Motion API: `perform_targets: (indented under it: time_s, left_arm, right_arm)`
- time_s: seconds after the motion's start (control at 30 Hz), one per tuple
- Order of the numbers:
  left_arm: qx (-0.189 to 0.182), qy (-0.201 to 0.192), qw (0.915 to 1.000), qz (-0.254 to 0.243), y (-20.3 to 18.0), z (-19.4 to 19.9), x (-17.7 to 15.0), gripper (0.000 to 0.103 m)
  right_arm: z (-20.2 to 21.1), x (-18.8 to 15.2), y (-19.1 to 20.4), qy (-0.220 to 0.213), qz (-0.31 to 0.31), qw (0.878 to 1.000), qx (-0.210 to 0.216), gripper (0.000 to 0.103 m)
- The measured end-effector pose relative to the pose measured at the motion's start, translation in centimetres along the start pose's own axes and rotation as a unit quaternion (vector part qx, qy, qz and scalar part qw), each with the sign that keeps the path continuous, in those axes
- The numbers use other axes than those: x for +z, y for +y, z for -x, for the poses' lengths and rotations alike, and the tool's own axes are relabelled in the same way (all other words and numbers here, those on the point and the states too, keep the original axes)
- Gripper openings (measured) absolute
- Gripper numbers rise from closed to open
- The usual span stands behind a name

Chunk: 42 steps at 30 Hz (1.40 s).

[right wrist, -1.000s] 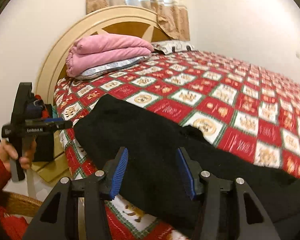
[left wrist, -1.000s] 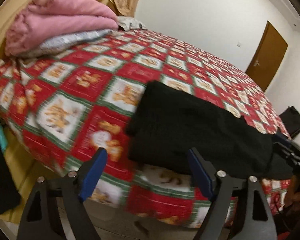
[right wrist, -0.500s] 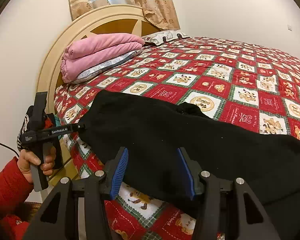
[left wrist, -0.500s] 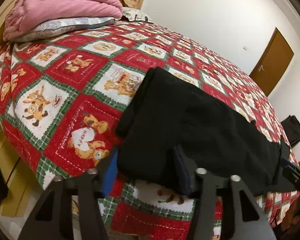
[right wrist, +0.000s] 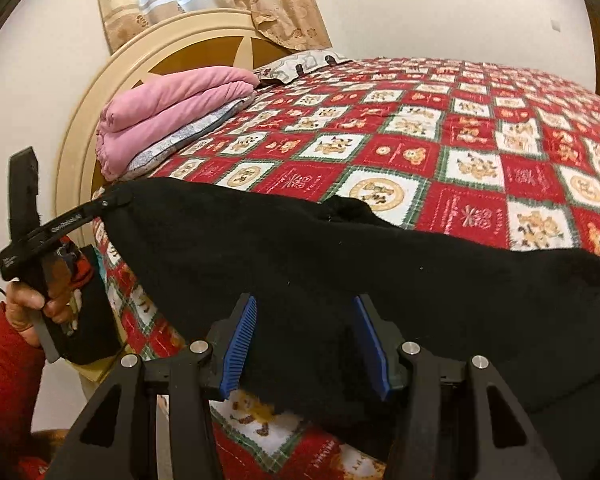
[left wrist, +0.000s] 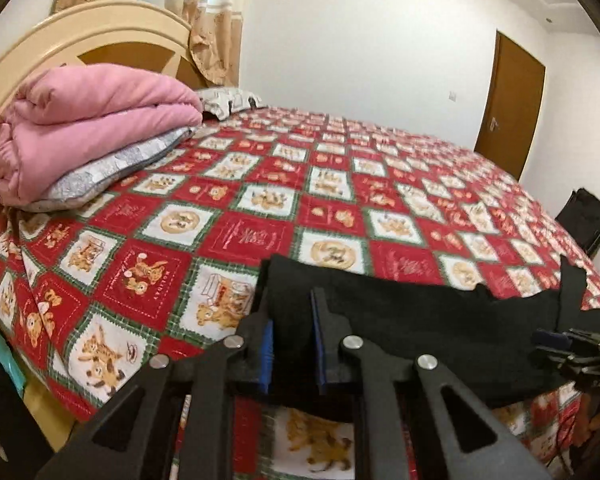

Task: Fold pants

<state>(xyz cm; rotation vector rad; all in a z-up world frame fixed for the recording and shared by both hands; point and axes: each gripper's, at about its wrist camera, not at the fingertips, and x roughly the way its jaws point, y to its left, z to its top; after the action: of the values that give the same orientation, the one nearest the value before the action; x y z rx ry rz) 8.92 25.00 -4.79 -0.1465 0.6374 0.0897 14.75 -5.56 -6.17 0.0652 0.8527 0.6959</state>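
Black pants (left wrist: 420,320) lie along the near edge of the bed, also seen in the right wrist view (right wrist: 300,252). My left gripper (left wrist: 292,336) is shut on the pants' left end, cloth pinched between its blue pads. It shows from the side in the right wrist view (right wrist: 112,202), gripping that corner. My right gripper (right wrist: 306,340) is open, its fingers straddling the pants' near edge where the cloth hangs over the bed side. It shows at the far right of the left wrist view (left wrist: 564,344).
The bed has a red, green and white patchwork cover (left wrist: 260,200). A folded pink blanket (left wrist: 88,120) on a grey pillow lies by the headboard (right wrist: 140,64). A brown door (left wrist: 508,108) and a black bag (left wrist: 584,216) are at the far right.
My left gripper has closed on the left end of the pants and lifted that end slightly. My right gripper stays open and has moved closer over the pants' near edge.
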Motion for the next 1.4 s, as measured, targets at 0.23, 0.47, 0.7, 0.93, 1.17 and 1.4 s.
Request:
perform_targets:
  time_s: [0.23, 0.47, 0.7, 0.93, 1.17, 1.4]
  left_arm:
    - [0.072, 0.048, 0.9960, -0.022, 1.6, -3.7, -3.0, 0.044]
    - [0.178, 0.012, 0.9839, 0.013, 3.2, 0.2, -2.0, 0.059]
    - [0.120, -0.002, 0.9927, -0.011, -3.4, 0.2, -5.0, 0.060]
    - [0.162, 0.009, 0.9868, -0.007, -3.7, -3.1, -5.7, 0.061]
    - [0.180, -0.013, 0.9834, -0.016, -4.1, -4.9, -4.7, 0.061]
    - [0.165, -0.016, 0.9860, -0.021, -3.8, -4.6, -4.9, 0.061]
  right_arm:
    - [-2.0, -0.4, 1.3, 0.022, 0.028, 0.999, -0.009, 0.052]
    - [-1.4, -0.3, 0.8, 0.007, 0.018, 1.000, -0.012, 0.052]
    - [0.0, 3.0, -1.9, -0.027, -0.019, 0.999, 0.020, 0.052]
    - [-2.1, 6.6, -4.9, -0.008, -0.037, 0.997, 0.060, 0.052]
    - [-8.1, 6.4, -4.9, 0.075, -0.061, 0.991, 0.097, 0.052]
    - [-8.7, 6.9, -4.8, 0.115, -0.079, 0.975, 0.175, 0.054]
